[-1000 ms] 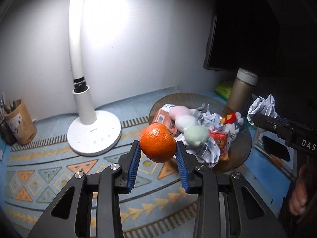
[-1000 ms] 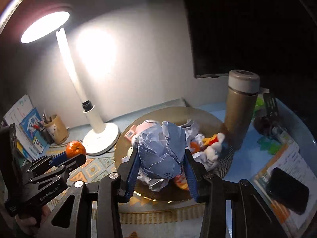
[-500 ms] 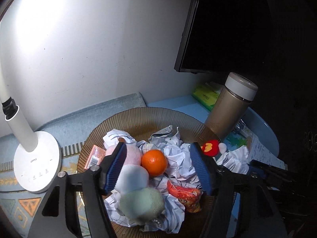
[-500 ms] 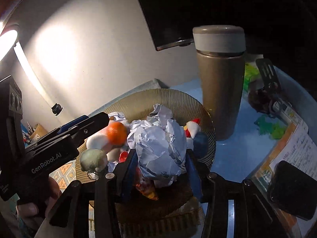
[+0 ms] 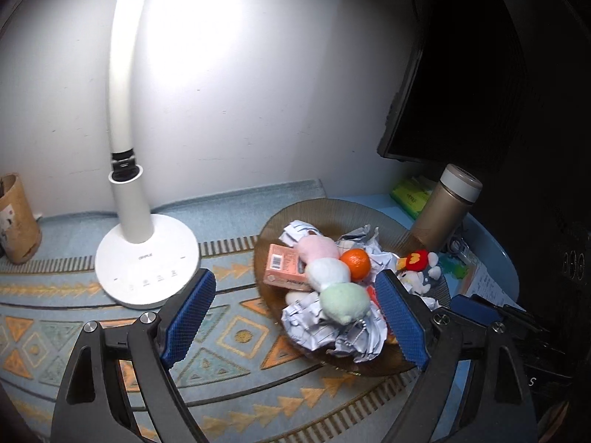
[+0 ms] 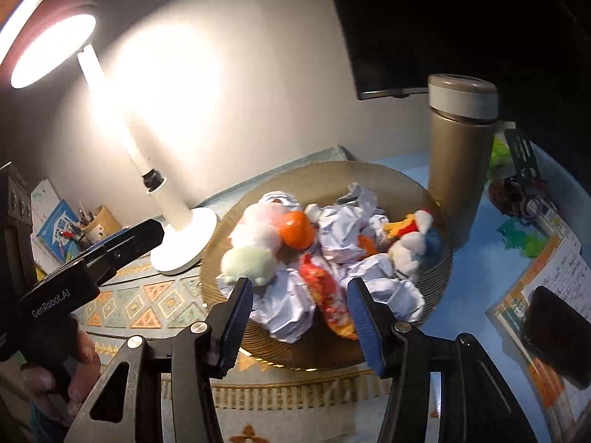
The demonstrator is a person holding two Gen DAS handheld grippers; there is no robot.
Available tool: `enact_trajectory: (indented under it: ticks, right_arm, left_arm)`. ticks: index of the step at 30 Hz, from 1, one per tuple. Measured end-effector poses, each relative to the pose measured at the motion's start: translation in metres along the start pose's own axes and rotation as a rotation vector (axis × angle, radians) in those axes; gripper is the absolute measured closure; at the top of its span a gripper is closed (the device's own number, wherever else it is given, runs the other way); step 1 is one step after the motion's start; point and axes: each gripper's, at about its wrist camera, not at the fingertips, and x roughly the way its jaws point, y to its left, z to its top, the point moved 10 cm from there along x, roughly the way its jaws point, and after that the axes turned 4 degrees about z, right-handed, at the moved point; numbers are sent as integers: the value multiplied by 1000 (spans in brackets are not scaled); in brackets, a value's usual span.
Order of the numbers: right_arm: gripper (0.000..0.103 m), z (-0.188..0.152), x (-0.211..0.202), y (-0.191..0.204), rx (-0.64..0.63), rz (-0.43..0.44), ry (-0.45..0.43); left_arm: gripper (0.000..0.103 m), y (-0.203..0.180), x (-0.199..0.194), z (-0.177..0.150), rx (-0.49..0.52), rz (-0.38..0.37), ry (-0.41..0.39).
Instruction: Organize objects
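Note:
A brown ribbed bowl (image 5: 332, 208) (image 6: 436, 269) holds an orange (image 5: 355, 264) (image 6: 295, 229), pastel plush balls (image 5: 343, 301) (image 6: 248, 264), crumpled paper balls (image 6: 343, 238), a pink box (image 5: 284, 267), a red snack packet (image 6: 325, 295) and a small plush toy (image 5: 419, 267) (image 6: 410, 247). My left gripper (image 5: 295, 317) is open and empty, just in front of the bowl's left side; it also shows in the right wrist view (image 6: 122, 243). My right gripper (image 6: 300, 312) is open and empty, at the bowl's near rim.
A white desk lamp (image 5: 146, 258) (image 6: 184, 236) stands left of the bowl on a patterned mat (image 5: 110, 310). A gold thermos (image 5: 445, 208) (image 6: 460, 155) stands right of it. A pen cup (image 5: 16, 221), a dark monitor (image 5: 461, 92), a phone (image 6: 554, 332) and papers lie around.
My left gripper let the orange go into the bowl and drew back to the left. My right gripper let its crumpled paper ball go into the bowl and opened.

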Motion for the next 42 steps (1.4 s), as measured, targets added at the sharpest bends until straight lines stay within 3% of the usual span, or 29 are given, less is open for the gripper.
enact_trajectory:
  ticks: [5, 8, 10, 15, 20, 25, 29, 34, 42]
  right_arm:
    - [51, -23, 12, 71, -88, 67, 31]
    - [51, -45, 35, 100, -111, 76, 84]
    - [51, -61, 53, 110, -132, 56, 112]
    - [51, -88, 93, 114, -211, -52, 140]
    - [51, -101, 125, 106, -239, -118, 162]
    - [51, -106, 140, 96, -218, -139, 182]
    - [51, -106, 141, 95, -218, -131, 181]
    - [51, -110, 144, 102, -264, -144, 181]
    - [51, -111, 147, 100, -231, -114, 188]
  left_arm:
    - [14, 96, -47, -27, -114, 189, -1]
    - [14, 144, -65, -60, -127, 333, 17]
    - [14, 167, -69, -85, -116, 383, 42]
    - [15, 204, -59, -125, -167, 406, 83]
    - [14, 210, -44, -142, -158, 425, 73]
    - [14, 203, -35, -148, -121, 419, 106]
    - [14, 208, -38, -150, -133, 471, 101]
    - [14, 209, -37, -152, -140, 465, 110]
    - [14, 214, -37, -155, -177, 450, 122]
